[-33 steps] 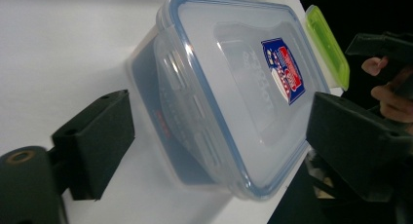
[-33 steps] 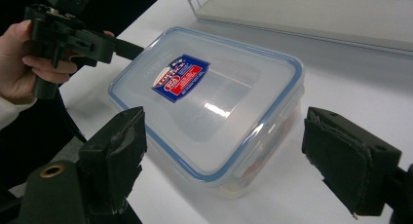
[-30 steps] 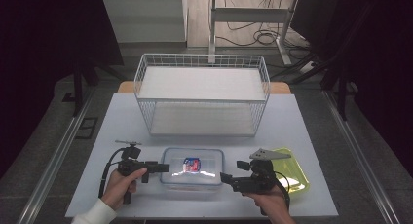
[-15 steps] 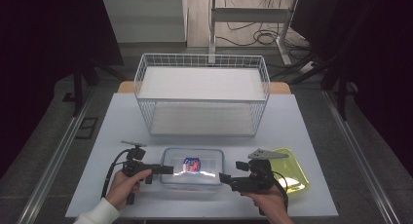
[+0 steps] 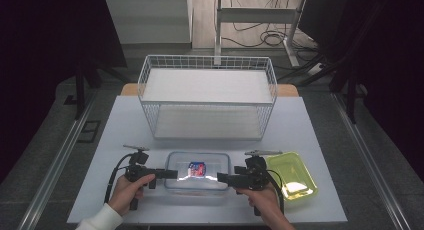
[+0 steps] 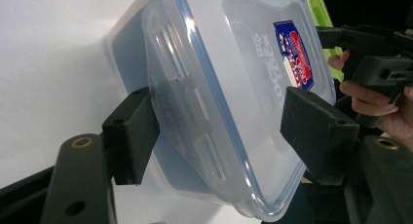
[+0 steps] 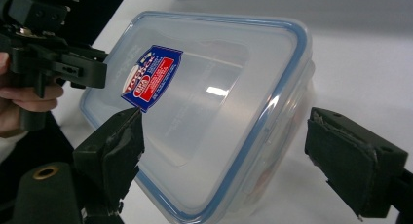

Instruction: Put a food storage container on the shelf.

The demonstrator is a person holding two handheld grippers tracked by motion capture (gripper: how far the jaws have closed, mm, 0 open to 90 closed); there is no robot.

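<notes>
Since the earlier frame the right gripper (image 5: 220,179) has edged in, open around the clear lidded container's (image 5: 198,171) end; the left gripper (image 5: 172,174) has closed, clamping the opposite latch (image 6: 187,121), probably steadying the container.

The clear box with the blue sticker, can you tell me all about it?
The clear plastic box is rectangular, with a see-through lid edged by a blue seal and a red-and-blue sticker on top. It lies flat near the front of the white table, lid on. The left gripper straddles one short end, the right gripper the other.
</notes>
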